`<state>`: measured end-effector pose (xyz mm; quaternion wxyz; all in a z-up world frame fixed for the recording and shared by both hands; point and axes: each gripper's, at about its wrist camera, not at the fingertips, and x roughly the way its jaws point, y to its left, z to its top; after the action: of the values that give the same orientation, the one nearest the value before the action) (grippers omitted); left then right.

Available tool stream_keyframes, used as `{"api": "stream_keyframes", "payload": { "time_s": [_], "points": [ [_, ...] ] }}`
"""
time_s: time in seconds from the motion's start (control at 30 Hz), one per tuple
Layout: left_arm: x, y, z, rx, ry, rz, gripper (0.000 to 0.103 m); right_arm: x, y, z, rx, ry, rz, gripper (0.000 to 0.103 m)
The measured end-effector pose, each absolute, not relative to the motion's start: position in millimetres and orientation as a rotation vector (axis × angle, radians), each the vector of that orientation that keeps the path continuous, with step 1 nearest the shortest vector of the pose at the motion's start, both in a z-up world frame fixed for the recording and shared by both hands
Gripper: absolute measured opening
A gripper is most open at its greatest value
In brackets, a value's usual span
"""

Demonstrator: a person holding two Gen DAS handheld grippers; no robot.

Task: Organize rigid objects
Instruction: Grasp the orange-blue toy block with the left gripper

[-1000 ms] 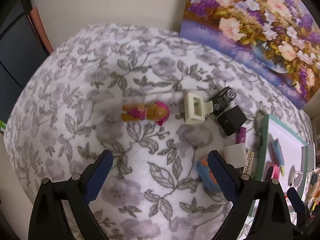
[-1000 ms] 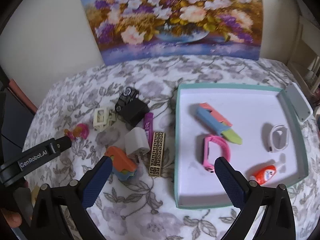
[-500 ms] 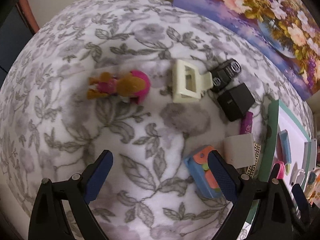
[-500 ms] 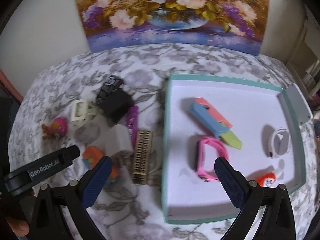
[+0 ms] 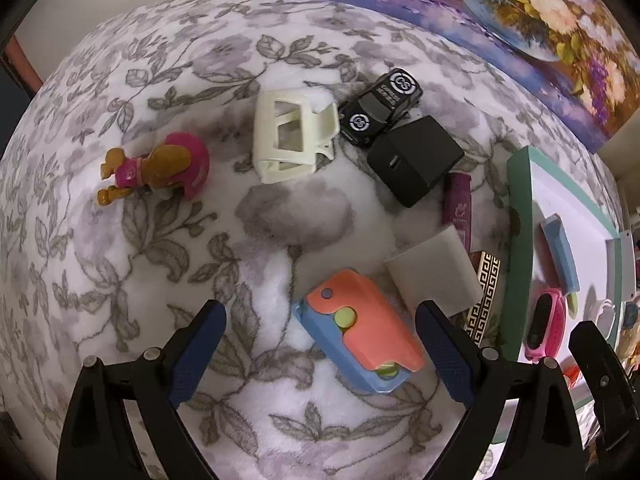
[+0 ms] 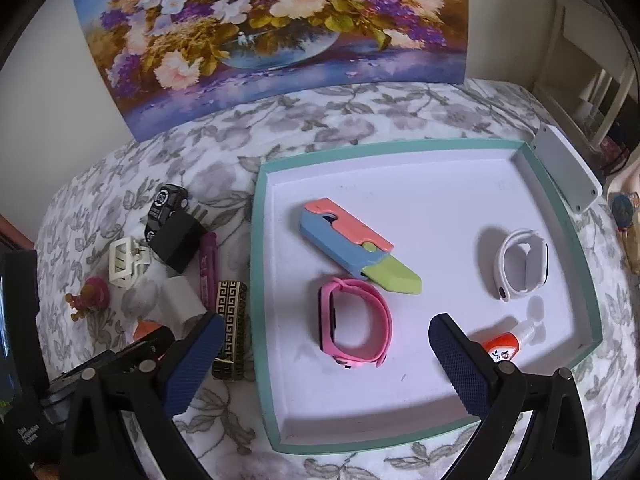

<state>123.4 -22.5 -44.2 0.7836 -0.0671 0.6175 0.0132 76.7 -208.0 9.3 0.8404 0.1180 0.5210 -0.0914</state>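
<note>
While both grippers gape empty, the left gripper (image 5: 320, 344) straddles the orange-blue toy (image 5: 358, 330), bare cloth to its left; the right gripper (image 6: 326, 354) hangs over the tray (image 6: 256, 264), whose near rim lies below its fingers.

Flower painting (image 6: 272, 40) leaning against a pale wall (image 6: 52, 92), grey leaf-patterned cloth (image 5: 120, 260) covering the desk, white furniture, perhaps a chair (image 6: 600, 92), at the far right edge, blurred clutter beside it
</note>
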Motion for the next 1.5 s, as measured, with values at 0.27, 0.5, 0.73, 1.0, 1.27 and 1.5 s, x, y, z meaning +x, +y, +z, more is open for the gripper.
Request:
{"api": "stream_keyframes", "payload": {
  "time_s": [0.27, 0.5, 0.73, 1.0, 1.27, 1.5],
  "points": [
    [125.9, -41.0, -57.2, -0.127, 1.355, 0.046, 0.096, 77.2, -205.1, 5.7, 0.251, 1.107, -0.172, 0.103],
    [112.7, -34.3, -51.2, -0.135, 1.355, 0.029, 0.086, 78.8, -202.8, 3.7, 0.254, 1.109, -0.159, 0.103],
    [99.6, -29.9, -45.4, -0.188, 1.349, -0.052, 0.054, 81.7, -188.0, 6.4, 0.216, 1.094, -0.124, 0.103],
    [107.9, -16.0, -43.7, -0.177, 1.332, 0.007, 0.051, 85.9, -172.9, 8.9, 0.17, 1.074, -0.092, 0.103],
    [111.5, 17.2, -42.7, -0.18, 1.334, 0.055, 0.051, 96.4, -140.7, 3.4, 0.066, 1.071, -0.017, 0.101],
    [111.0, 46.6, -50.8, -0.2, 1.362, 0.082, 0.051, 101.6, -106.0, -6.4, -0.067, 1.059, 0.057, 0.091]
  ]
}}
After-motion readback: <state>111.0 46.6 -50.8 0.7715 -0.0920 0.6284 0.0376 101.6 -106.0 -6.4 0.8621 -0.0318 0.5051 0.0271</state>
